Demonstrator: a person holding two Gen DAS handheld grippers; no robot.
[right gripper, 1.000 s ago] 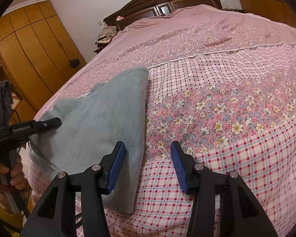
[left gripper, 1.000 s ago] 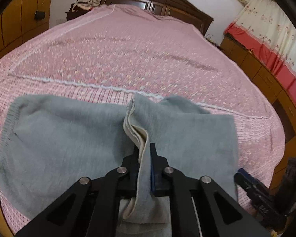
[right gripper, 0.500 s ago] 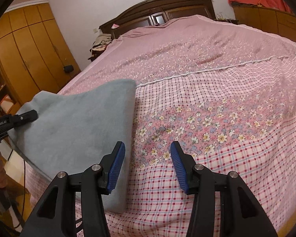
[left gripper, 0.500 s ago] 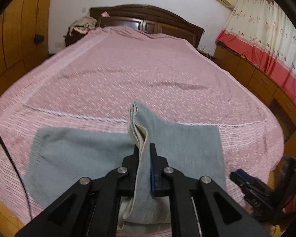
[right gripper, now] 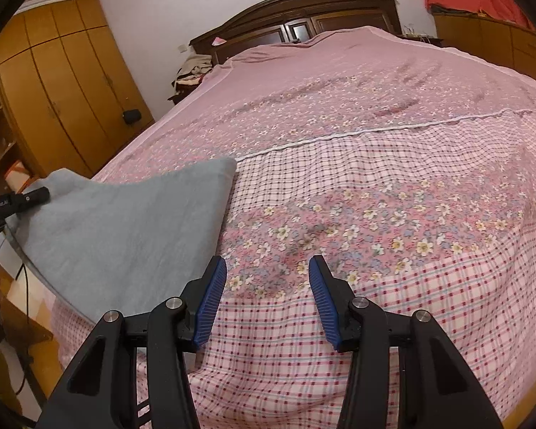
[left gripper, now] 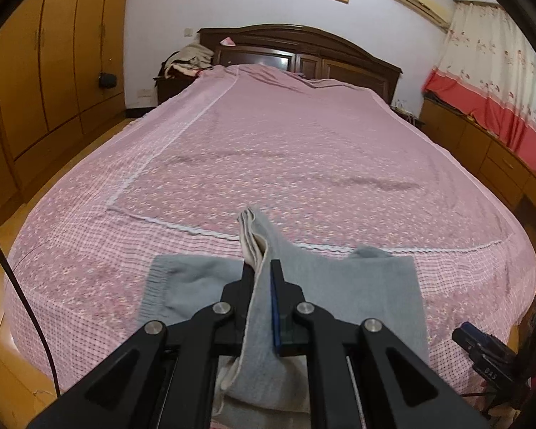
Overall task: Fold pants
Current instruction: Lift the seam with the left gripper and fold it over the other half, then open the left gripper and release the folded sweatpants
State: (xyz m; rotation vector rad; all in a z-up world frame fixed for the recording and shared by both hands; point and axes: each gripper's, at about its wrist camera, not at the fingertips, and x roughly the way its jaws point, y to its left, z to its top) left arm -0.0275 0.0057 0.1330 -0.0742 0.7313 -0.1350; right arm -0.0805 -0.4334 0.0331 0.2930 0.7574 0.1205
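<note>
A wide bed with a dark wooden headboard point(left gripper: 296, 41) is covered by a pink floral and checked bedspread point(left gripper: 286, 150). Soft grey fabric pants point(left gripper: 357, 286) are spread near its foot edge.

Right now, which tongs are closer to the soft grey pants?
Left. The left tongs are clamped right on a raised fold of the soft grey pants. The right tongs hang open over the pink flowered bedspread beside them, gripping nothing.

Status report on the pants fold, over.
Left gripper shut on grey pants, edge lifted off the bedspread. Right gripper open, empty, beside the pants. Nothing in the way.
</note>
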